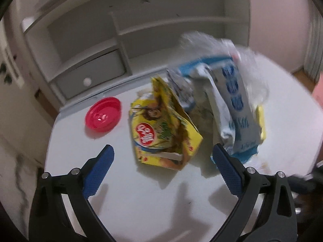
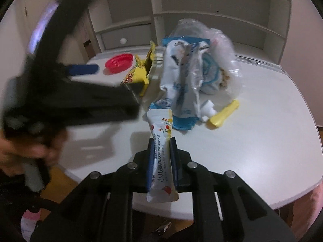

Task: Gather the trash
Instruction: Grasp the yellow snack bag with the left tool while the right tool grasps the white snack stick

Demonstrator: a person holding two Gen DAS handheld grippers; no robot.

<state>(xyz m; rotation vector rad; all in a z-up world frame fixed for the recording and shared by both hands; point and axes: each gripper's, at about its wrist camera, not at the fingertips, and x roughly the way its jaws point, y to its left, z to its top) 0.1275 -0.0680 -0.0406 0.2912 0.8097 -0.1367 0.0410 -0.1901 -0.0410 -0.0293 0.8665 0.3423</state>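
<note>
Right gripper (image 2: 162,141): its jaws are clamping a narrow white sachet (image 2: 161,161) printed with fruit and dark lettering; the sachet is standing upright between the blue pads, its top poking above them and its bottom end hanging below, over the near edge of the white table (image 2: 262,151).

Left gripper (image 1: 163,153): its jaws are standing wide apart, grasping nothing, and hovering over the table just short of the yellow snack bag (image 1: 161,127). In the right wrist view it is showing as a blurred black shape with one blue finger (image 2: 82,69).

Trash heap, mid-table: the torn yellow snack bag is lying nearest the left gripper; a crumpled blue-and-white wrapper (image 1: 236,104) is leaning against a clear plastic bag (image 2: 220,46) behind it; a small yellow piece (image 2: 224,114) is lying at the heap's right side.

Red lid (image 1: 103,114): lying flat on the table, apart from the heap, at its left.

Backdrop: a white shelf unit (image 1: 121,30) with a knobbed drawer is standing behind the table.
</note>
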